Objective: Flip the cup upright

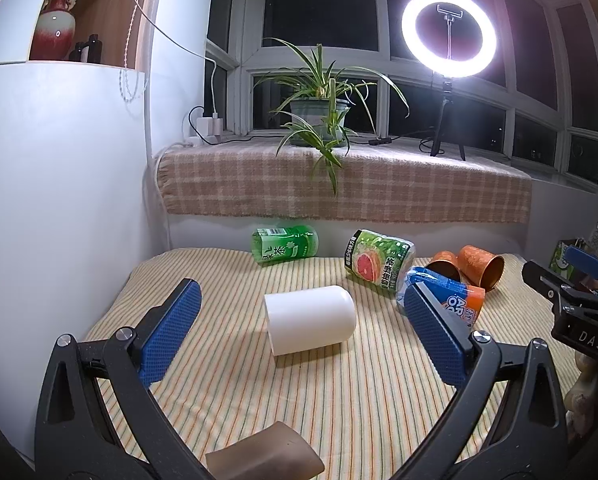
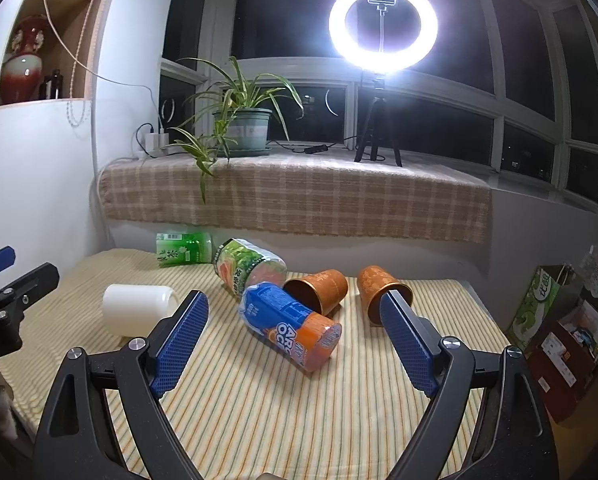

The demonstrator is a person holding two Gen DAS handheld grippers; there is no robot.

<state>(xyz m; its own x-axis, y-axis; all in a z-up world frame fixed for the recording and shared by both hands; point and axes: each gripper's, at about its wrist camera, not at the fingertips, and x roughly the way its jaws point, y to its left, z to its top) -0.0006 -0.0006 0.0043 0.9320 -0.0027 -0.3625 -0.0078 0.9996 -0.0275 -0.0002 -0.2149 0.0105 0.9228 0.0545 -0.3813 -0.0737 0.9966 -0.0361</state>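
Note:
A white cup [image 1: 310, 319] lies on its side on the striped cloth, straight ahead of my left gripper [image 1: 301, 320], which is open and empty with the cup between and beyond its blue pads. The cup also shows in the right wrist view [image 2: 137, 307] at the left. My right gripper [image 2: 295, 334] is open and empty; a blue and orange bottle [image 2: 289, 324] lies between its fingers. Two orange cups lie on their sides, one [image 2: 319, 289] behind the bottle and one [image 2: 381, 293] by the right finger.
Two green bottles [image 1: 285, 245] [image 1: 379, 262] lie at the back of the striped table [image 1: 339, 400]. A brown object [image 1: 265, 456] lies near the front edge. A ledge with a plaid cloth, a plant [image 1: 319, 116] and a ring light [image 1: 449, 34] stands behind. Boxes [image 2: 555, 340] stand at the right.

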